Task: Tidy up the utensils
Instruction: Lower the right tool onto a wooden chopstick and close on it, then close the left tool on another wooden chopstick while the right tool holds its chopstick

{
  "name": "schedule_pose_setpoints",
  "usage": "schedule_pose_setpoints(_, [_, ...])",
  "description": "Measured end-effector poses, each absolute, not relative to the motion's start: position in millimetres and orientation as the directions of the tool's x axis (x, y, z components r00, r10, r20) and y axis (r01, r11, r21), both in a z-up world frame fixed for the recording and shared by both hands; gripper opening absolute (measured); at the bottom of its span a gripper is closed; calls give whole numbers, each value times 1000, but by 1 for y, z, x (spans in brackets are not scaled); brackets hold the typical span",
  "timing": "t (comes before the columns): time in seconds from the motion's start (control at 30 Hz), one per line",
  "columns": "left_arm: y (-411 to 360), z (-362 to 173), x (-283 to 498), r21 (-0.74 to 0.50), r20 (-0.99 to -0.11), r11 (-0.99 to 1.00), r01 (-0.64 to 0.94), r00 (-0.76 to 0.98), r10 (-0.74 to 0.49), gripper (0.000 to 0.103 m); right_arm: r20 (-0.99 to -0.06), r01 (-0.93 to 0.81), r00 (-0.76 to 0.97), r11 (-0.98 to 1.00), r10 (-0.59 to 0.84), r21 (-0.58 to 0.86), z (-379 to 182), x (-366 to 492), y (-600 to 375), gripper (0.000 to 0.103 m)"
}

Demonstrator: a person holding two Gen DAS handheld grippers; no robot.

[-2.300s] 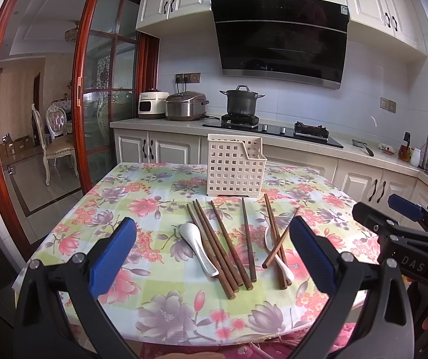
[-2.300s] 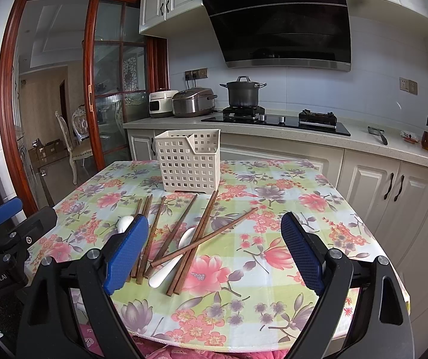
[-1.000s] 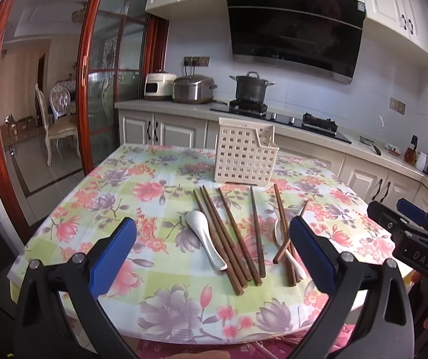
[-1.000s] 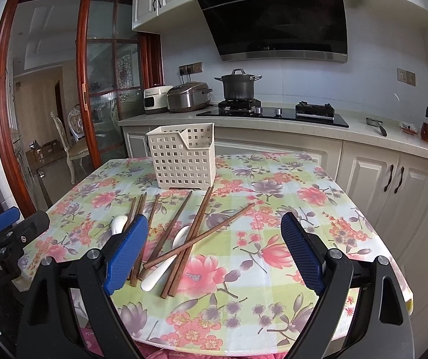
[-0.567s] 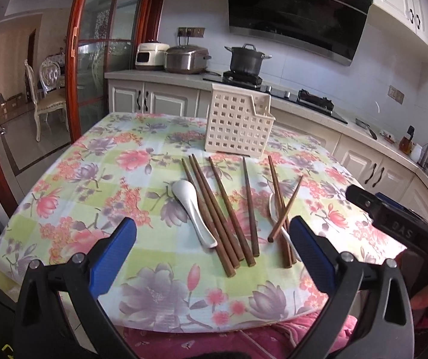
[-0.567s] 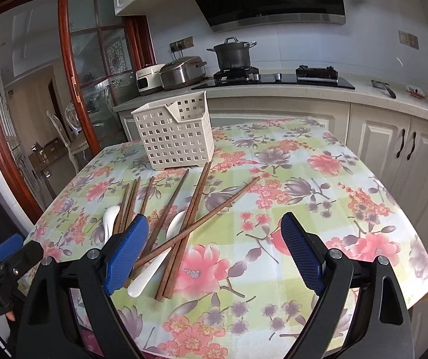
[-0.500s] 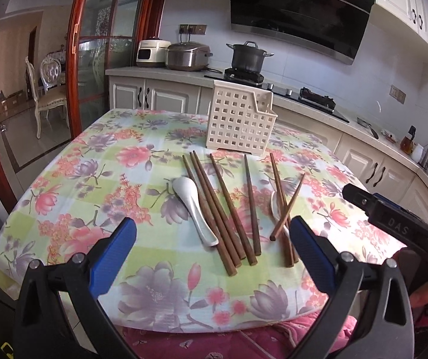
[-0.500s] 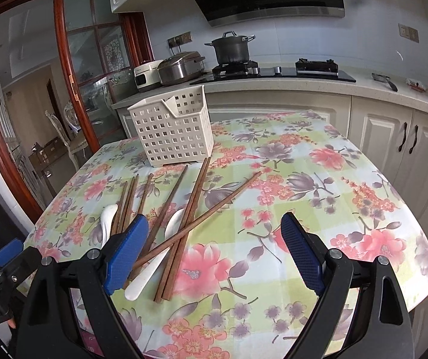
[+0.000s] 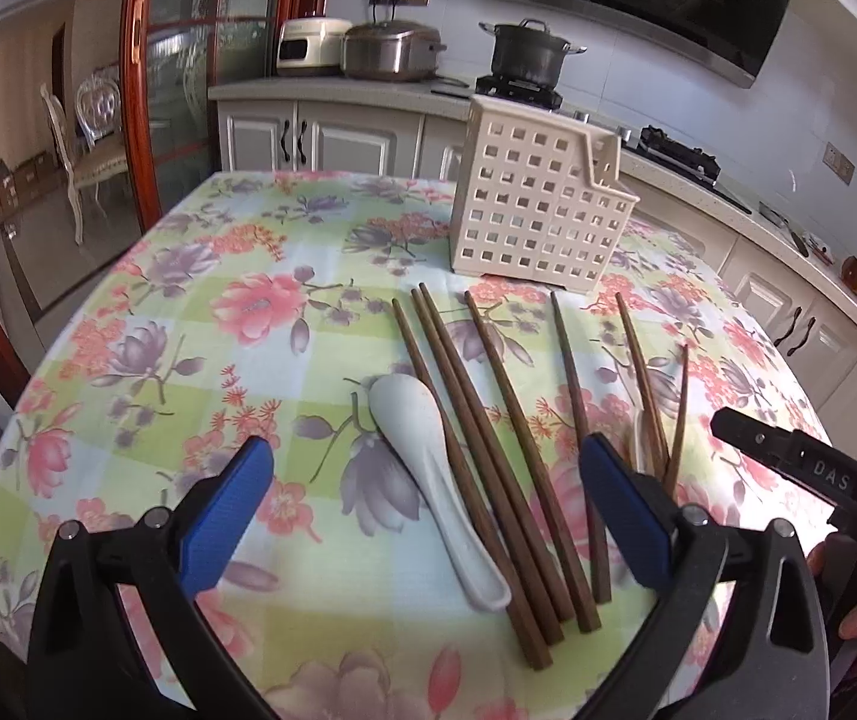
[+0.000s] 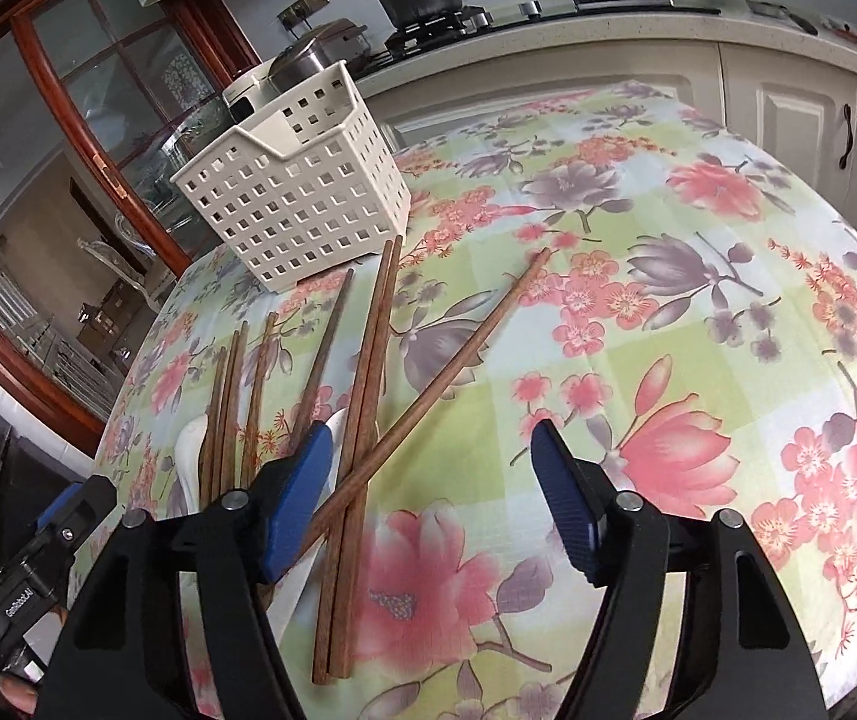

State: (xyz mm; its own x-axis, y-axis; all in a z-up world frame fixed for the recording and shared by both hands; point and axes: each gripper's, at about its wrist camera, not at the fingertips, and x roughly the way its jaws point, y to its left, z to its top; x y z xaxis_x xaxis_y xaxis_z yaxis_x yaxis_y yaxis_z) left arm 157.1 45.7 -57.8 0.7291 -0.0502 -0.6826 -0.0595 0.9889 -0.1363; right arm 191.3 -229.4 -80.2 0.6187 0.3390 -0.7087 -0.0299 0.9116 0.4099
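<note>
chopsticks and spoon lie between left gripper's spread fingers.

Bare floral worktop lies wide to the right of the crossed chopstick; the chopsticks and white spoon crowd the near middle; the perforated basket blocks the far side, standing just beyond their tips; cloth left of the spoon lies bare.
</note>
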Motion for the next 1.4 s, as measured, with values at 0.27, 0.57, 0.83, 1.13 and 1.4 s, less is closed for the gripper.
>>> schedule_pose_setpoints(0.27, [53, -66, 188, -164, -713, 979, -123, 701, -32, 95, -715, 8, 620, 909, 323, 417, -83, 215, -232, 36])
schedule_pose_setpoints(0.57, [39, -69, 199, -120, -697, 987, -108, 717, -6, 88, -750, 39, 596, 922, 287, 384, -93, 235, -230, 23])
schedule_pose_setpoints(0.83, [35, -69, 198, -95, -677, 992, -82, 736, -4, 82, -781, 33, 576, 948, 241, 317, -97, 250, -216, 18])
schedule_pose_setpoints(1.13, [46, -71, 202, -110, -683, 990, -88, 730, -11, 81, -782, -3, 578, 959, 232, 282, -97, 254, -210, 9])
schedule_pose_setpoints(1.4, [43, -72, 206, -103, -690, 992, -70, 723, -21, 81, -795, -6, 564, 964, 222, 265, -97, 257, -213, 10])
